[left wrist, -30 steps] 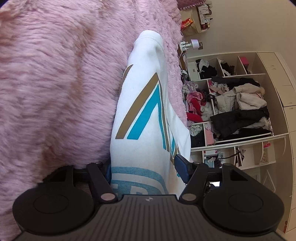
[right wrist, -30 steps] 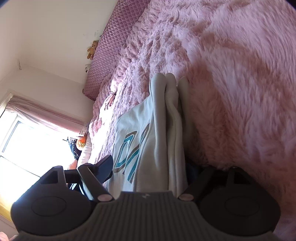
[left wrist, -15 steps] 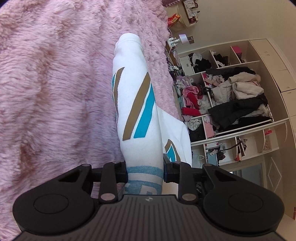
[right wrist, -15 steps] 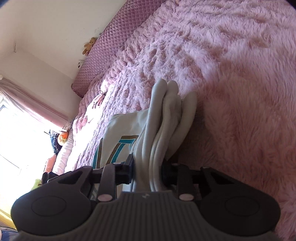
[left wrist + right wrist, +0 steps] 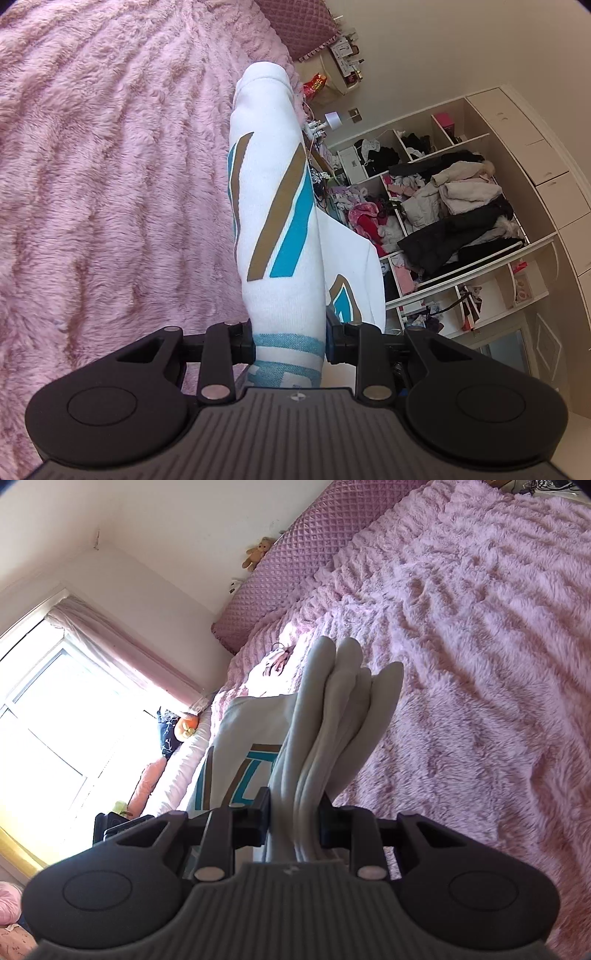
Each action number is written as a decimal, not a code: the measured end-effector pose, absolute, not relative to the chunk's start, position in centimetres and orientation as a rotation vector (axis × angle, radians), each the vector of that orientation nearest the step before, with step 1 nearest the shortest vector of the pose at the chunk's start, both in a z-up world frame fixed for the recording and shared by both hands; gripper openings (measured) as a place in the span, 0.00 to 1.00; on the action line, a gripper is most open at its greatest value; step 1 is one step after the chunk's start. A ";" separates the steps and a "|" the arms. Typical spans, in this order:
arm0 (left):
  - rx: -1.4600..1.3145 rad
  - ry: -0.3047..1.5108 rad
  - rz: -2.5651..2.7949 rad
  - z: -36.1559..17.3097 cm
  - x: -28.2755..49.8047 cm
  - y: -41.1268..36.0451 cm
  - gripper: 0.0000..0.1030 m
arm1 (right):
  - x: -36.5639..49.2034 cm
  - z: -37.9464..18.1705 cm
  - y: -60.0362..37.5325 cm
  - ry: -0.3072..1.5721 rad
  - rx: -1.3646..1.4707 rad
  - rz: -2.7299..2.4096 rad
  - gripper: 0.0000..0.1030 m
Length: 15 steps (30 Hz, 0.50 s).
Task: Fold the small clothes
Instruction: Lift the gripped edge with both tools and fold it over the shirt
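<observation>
A fluffy pink plush blanket (image 5: 110,166) covers the bed under both grippers. Beyond its far edge in the left wrist view stands a cream open wardrobe shelving unit (image 5: 454,221) crammed with heaped dark and pale clothes, with a quilted mauve cushion (image 5: 295,26) and a small white lamp (image 5: 334,119) near the bed's corner. In the right wrist view a quilted mauve headboard (image 5: 295,568) carries a small brown teddy bear (image 5: 258,554); a bright window with a pink curtain (image 5: 122,653) fills the left side.

The white garment with tan and teal stripes (image 5: 273,206) is held off the blanket between the two grippers. It rises straight ahead of each camera and hides the strip of bed behind it. The left gripper (image 5: 290,345) has its fingers pressed together on the printed hem end. The right gripper (image 5: 293,818) is clamped on a bunch of several stacked folds of the same cloth — the layers fan out above its fingers.

A second ago both pairs of fingers stood wide apart around the cloth, which lay closer to the blanket. Since then they have closed on it, and the garment has been lifted — more of the room shows past it on both sides.
</observation>
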State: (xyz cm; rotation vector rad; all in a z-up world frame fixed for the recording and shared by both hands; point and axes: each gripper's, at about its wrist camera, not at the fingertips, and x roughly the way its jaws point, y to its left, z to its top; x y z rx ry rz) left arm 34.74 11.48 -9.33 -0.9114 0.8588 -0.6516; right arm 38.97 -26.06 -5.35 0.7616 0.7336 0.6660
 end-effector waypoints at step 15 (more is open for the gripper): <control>-0.972 0.861 -0.532 -14.3 27.6 21.3 0.31 | 33.5 -8.6 -15.0 0.848 0.745 0.731 0.19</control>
